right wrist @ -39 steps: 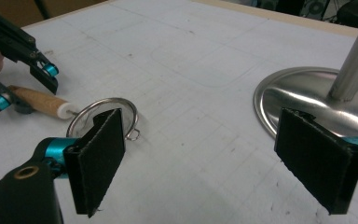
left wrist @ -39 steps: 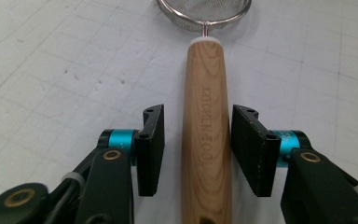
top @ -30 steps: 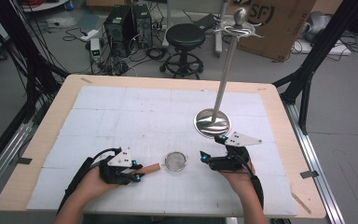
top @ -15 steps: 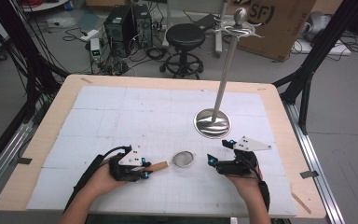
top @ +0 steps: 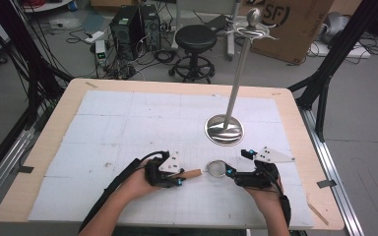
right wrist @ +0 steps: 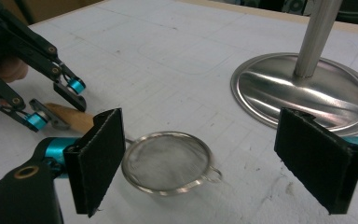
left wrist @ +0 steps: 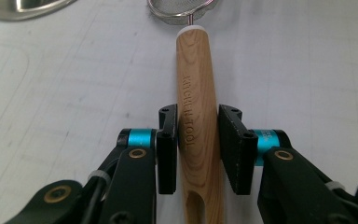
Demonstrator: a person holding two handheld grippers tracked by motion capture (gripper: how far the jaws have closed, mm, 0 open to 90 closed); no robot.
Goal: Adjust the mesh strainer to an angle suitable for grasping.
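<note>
High view: small round wire-mesh strainer with light wooden handle (top: 215,168) lies on table at 6 o'clock of tall steel stand with round mirror base (top: 224,129). Left gripper (top: 176,180) at 9 o'clock of mesh bowl, right gripper (top: 230,173) at 3 o'clock.

Left gripper view: jaws closed on wooden handle (left wrist: 198,126); grasp looks done, lift left.

Right gripper view: jaws wide apart, holding nothing, framing mesh bowl (right wrist: 167,161). Stand base (right wrist: 303,91) close at 1 o'clock, may crowd lift.

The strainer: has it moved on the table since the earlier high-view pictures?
Yes. The strainer has slid to the person's right, now lying roughly below the stand's base, dragged by the left gripper.
</note>
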